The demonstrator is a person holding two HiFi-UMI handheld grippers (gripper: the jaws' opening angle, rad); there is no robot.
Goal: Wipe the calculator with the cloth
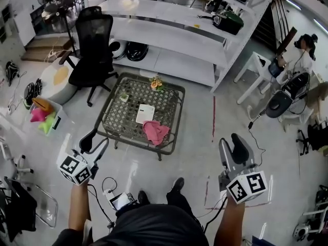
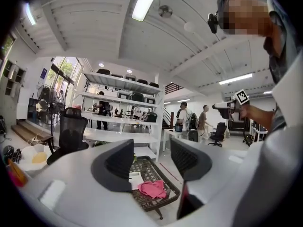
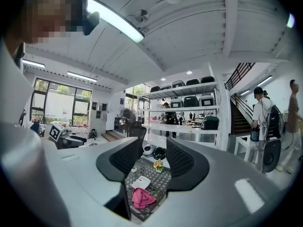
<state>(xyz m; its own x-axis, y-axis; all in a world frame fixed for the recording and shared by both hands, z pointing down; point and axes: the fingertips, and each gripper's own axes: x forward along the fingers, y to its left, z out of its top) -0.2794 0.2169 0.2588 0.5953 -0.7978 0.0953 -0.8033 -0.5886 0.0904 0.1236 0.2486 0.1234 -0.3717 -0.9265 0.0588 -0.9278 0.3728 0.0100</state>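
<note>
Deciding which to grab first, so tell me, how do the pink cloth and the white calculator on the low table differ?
The calculator is white, flat and rectangular; the cloth is pink and crumpled into a heap. The calculator lies near the middle of the table; the cloth sits by its near edge. Both rest on the table, close together.

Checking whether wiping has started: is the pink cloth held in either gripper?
No: the pink cloth lies on the table beside the calculator; the left gripper and right gripper are open, empty.
</note>
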